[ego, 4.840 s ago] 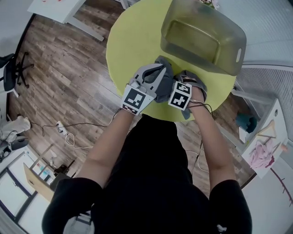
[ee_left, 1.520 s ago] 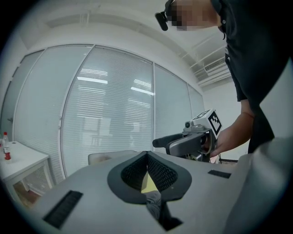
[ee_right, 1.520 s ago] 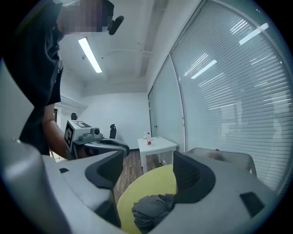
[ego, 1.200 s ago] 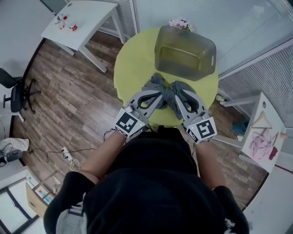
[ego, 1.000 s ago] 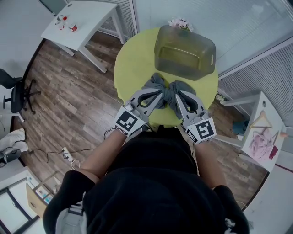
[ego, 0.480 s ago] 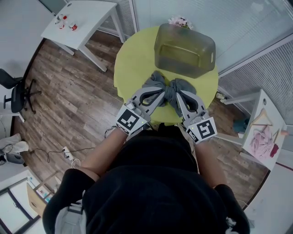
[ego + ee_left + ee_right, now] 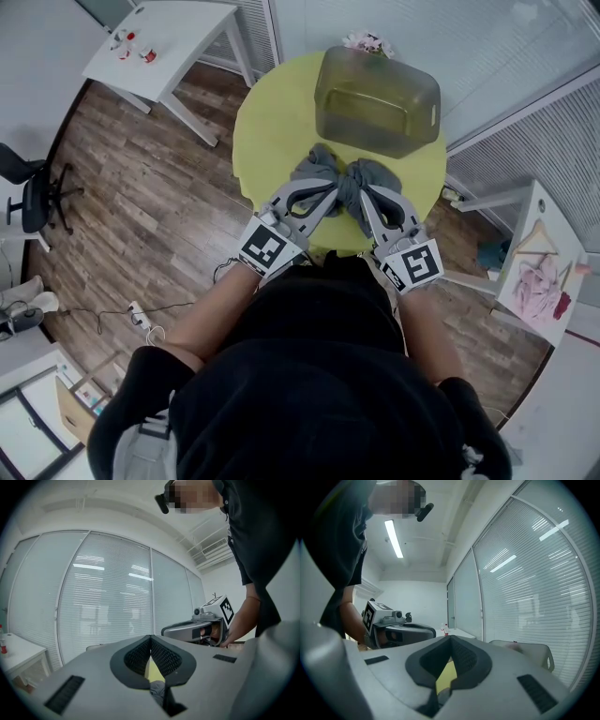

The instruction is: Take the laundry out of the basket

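The left gripper (image 7: 151, 639) is being held level, its two jaws brought together at the tips. Through the slot behind the tips, a strip of the yellow table (image 7: 272, 122) and a bit of the grey laundry (image 7: 349, 178) are being shown. Whether any cloth is being pinched cannot be told. The right gripper (image 7: 450, 641) is being held level too, with its two jaws pressed fully together, and the same yellow is being shown through its slot. Each gripper is being caught in the other's view, side by side.

In the head view, the two grippers are being pointed at one bundle of laundry. It is being bunched into two lobes, with a narrow waist just beyond the two sets of tips. The bundle is lying on the one round table, outside the one basket (image 7: 370, 136) and just in front of it. The basket is being left upright near the far edge of the table, and only its own bare bottom is being shown through its clear walls.

On the wooden floor to the left, one white table (image 7: 159, 37) and one office chair (image 7: 33, 192) are being kept well apart from the round table.
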Action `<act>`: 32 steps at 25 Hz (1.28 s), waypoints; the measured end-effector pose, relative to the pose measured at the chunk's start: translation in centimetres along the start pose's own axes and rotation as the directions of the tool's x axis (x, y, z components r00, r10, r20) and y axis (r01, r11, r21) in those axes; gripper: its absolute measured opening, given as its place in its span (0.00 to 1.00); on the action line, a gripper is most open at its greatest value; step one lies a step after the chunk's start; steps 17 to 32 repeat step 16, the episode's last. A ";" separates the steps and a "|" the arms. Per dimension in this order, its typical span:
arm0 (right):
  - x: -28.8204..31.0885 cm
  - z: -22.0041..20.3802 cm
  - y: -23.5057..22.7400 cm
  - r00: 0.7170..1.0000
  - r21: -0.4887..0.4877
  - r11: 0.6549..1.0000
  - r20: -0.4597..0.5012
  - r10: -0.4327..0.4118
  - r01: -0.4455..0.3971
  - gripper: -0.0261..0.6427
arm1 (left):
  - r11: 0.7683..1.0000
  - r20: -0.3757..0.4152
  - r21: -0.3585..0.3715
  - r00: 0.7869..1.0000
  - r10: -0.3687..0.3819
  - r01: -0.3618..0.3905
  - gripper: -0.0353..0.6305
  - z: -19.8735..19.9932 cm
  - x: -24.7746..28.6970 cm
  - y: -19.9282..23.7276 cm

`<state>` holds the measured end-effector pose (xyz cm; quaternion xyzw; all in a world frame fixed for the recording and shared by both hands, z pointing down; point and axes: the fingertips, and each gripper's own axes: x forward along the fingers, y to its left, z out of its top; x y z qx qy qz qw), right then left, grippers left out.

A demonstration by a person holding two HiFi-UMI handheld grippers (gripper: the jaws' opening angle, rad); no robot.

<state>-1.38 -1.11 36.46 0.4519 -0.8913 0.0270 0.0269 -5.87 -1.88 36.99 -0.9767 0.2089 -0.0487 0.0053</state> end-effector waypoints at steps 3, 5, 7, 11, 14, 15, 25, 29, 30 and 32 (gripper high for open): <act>0.0 -0.1 -0.1 1.000 0.004 1.000 -0.004 -0.003 0.003 0.07 | 1.000 0.013 -0.025 1.000 0.003 -0.003 0.07 0.0 0.0 0.0; 0.0 -0.1 -0.1 1.000 0.005 1.000 -0.006 -0.004 0.004 0.07 | 1.000 0.008 -0.025 1.000 0.001 0.000 0.07 0.0 0.0 0.0; 0.1 -0.2 -0.1 1.000 0.006 1.000 -0.010 -0.003 0.003 0.07 | 1.000 -0.002 -0.015 1.000 -0.003 0.003 0.07 -0.1 0.0 0.0; -0.2 -0.2 0.0 1.000 0.006 1.000 -0.010 0.000 0.000 0.07 | 1.000 -0.007 -0.014 1.000 0.000 0.000 0.07 -0.3 0.1 -0.1; -0.5 -0.2 -0.1 1.000 0.009 1.000 -0.007 0.000 0.001 0.07 | 0.999 0.024 -0.034 1.000 0.008 -0.007 0.07 -0.2 0.3 -0.2; -0.5 -0.1 -0.1 1.000 0.010 1.000 -0.005 0.000 0.000 0.07 | 0.999 0.025 -0.034 1.000 0.008 -0.007 0.07 -0.1 0.4 -0.3; -0.6 -0.1 -0.2 1.000 0.010 1.000 -0.004 0.000 0.000 0.07 | 0.999 0.023 -0.032 1.000 0.008 -0.007 0.07 -0.1 0.4 -0.3; -0.6 -0.1 -0.2 1.000 0.010 1.000 -0.004 0.000 0.000 0.07 | 0.999 0.023 -0.032 1.000 0.008 -0.007 0.07 -0.1 0.4 -0.3; -0.6 -0.1 -0.2 1.000 0.010 1.000 -0.004 0.000 0.000 0.07 | 0.999 0.023 -0.032 1.000 0.008 -0.007 0.07 -0.1 0.4 -0.3; -0.6 -0.1 -0.2 1.000 0.010 1.000 -0.004 0.000 0.000 0.07 | 0.999 0.023 -0.032 1.000 0.008 -0.007 0.07 -0.1 0.4 -0.3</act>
